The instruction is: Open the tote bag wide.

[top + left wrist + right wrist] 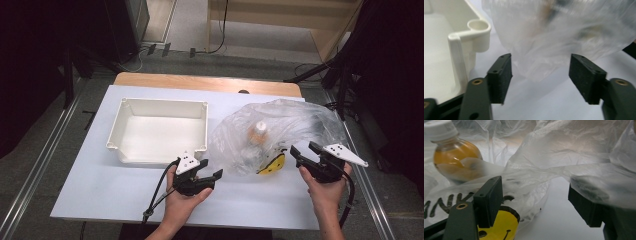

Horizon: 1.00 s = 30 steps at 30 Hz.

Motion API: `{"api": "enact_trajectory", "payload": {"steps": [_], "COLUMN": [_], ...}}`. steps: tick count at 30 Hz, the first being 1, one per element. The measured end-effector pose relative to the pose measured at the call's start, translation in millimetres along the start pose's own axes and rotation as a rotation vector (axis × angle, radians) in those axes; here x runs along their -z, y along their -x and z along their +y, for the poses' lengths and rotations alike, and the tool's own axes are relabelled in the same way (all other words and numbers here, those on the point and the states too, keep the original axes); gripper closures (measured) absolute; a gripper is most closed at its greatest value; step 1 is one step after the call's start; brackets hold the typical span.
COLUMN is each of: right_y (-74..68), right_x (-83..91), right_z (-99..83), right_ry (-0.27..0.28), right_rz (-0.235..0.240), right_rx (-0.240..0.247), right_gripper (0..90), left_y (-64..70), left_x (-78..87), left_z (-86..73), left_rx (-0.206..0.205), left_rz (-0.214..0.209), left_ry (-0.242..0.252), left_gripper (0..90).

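A white table (100, 190) carries everything. On its left far part sits a white bin (159, 131), open-topped and bare inside. Just right of the bin lies a crumpled clear bag (300, 125), its near edge printed with a yellow smiley (272, 165). Inside the bag stands a bottle (258, 134) of orange liquid with a white cap. The left gripper (209, 176) is at the near left corner of the bag, beside the bin's near right corner; its jaws stand apart with the bag's edge between them, not pinched. The right gripper (304, 150) is at the bag's near right edge, jaws apart, film draped over one jaw.
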State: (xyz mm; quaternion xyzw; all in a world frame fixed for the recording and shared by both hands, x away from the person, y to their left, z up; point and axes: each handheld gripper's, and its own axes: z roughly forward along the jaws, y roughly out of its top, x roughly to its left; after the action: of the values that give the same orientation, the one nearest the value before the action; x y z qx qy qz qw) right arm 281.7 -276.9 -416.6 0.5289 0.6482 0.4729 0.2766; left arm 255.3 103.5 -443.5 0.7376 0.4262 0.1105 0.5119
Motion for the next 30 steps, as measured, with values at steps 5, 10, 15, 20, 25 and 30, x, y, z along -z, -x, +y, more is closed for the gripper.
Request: {"api": "enact_trajectory", "payload": {"steps": [5,10,15,20,25,30], "right_y": [-5.6,-8.9,-13.8,-17.4,-20.9,-25.6], "right_x": [4.1,-0.8,-5.8,-9.7,-11.3,-7.4], "right_z": [0.7,0.8,0.1,-1.0,-2.3,-1.2], "right_ry": [0.006,0.008,0.005,-0.001,-0.006,0.006], "right_rz": [0.007,0.008,0.015,0.022,0.032,0.040], "right_rx": [0.004,0.004,0.013,0.019,0.026,0.046], "right_gripper": [31.1,32.6,33.3,33.5,34.3,35.4], "left_y": [13.6,30.4,44.1,58.1,56.4,49.8], "left_x": [10.1,11.2,3.3,-12.5,-34.7,-38.4], "left_z": [8.5,19.4,29.2,35.2,46.2,55.9], "left_rx": [-0.031,-0.088,-0.157,-0.250,-0.266,-0.257], "left_rz": [-0.023,-0.014,0.012,0.051,0.118,0.107], "left_ry": [0.063,0.087,0.096,0.084,0.014,0.007], "left_gripper": [21.9,14.4,11.3,3.8,9.9,54.1]}}
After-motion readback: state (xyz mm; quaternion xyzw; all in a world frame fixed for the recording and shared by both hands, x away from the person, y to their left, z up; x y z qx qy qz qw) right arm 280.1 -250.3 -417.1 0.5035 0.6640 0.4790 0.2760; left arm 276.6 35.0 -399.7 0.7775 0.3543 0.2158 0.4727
